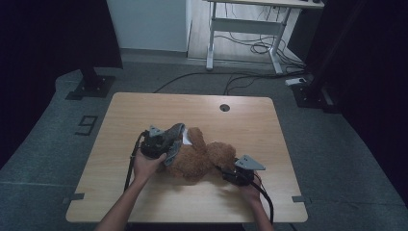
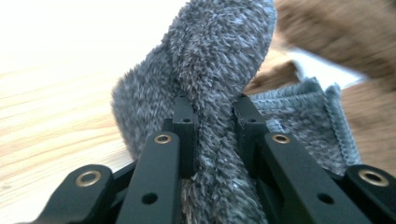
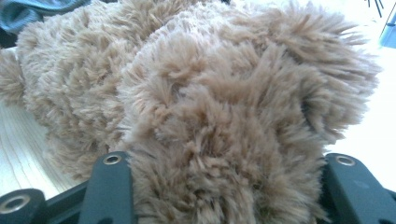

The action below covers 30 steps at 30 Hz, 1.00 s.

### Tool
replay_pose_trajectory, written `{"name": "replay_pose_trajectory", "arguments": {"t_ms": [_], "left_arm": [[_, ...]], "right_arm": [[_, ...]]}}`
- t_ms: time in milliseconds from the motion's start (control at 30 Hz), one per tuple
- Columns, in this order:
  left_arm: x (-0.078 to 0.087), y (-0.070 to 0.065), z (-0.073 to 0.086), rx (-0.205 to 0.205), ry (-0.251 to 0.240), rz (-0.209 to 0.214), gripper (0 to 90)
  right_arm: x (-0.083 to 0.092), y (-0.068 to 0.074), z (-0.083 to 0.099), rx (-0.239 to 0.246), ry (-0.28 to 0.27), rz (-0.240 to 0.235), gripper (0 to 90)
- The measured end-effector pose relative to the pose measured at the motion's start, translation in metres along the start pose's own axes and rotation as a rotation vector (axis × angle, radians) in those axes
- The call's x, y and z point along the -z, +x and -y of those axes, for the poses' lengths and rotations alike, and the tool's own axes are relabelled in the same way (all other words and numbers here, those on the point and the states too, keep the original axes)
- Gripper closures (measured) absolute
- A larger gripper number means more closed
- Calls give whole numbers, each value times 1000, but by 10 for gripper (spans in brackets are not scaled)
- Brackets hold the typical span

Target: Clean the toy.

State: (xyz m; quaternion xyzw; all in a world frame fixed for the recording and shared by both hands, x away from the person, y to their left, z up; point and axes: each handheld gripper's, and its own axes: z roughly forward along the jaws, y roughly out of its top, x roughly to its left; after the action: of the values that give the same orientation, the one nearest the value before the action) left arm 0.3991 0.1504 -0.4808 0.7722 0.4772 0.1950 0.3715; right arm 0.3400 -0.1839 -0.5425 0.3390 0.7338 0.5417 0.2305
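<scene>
Brown plush bear (image 1: 199, 156): laid lengthwise across the surface (image 1: 120, 115), head gripped by right gripper (image 1: 230, 174) jaws. Grey fleece garment (image 1: 174, 139): clenched in left gripper (image 1: 169, 143) jaws at the bear's far end.

Around my table

Beyond the far edge of my wooden table (image 1: 144, 103) stands a white desk frame (image 1: 245, 29) with black cables (image 1: 255, 48) on the grey floor (image 1: 43, 139); a round hole (image 1: 224, 107) sits near that edge.
</scene>
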Motion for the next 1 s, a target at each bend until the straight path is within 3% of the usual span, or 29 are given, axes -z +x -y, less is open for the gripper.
{"name": "replay_pose_trajectory", "arguments": {"t_ms": [100, 167, 233, 267, 367, 533, 633, 733, 867, 1000], "left_arm": [[-9, 11, 5, 5, 53, -39, 747], [-13, 22, 11, 30, 82, -29, 747], [-11, 30, 14, 89, 63, 22, 746], [-9, 32, 14, 97, 58, 30, 746], [4, 25, 6, 64, 19, 15, 746], [33, 2, -17, 2, -82, 47, 745], [48, -20, -31, -21, -151, 113, 745], [55, -45, -40, -75, -170, 170, 745], [48, -86, -51, -128, -173, 243, 744], [21, -119, -59, -148, -130, 284, 742]], "right_arm": [[0, 0, 0, 0, 1, 0, 434], [0, 0, 0, 3, 2, 0, 434], [1, -1, 0, 4, 3, -2, 434], [1, -1, 0, 4, 3, -2, 434], [1, -2, 0, 8, 4, -1, 434], [2, -1, 1, 10, 5, 2, 434], [2, -1, 1, 9, 4, 4, 434], [2, -2, 1, 10, 3, 2, 434], [2, -2, 1, 8, 5, 0, 434], [2, -1, 1, 11, 5, 3, 434]]}}
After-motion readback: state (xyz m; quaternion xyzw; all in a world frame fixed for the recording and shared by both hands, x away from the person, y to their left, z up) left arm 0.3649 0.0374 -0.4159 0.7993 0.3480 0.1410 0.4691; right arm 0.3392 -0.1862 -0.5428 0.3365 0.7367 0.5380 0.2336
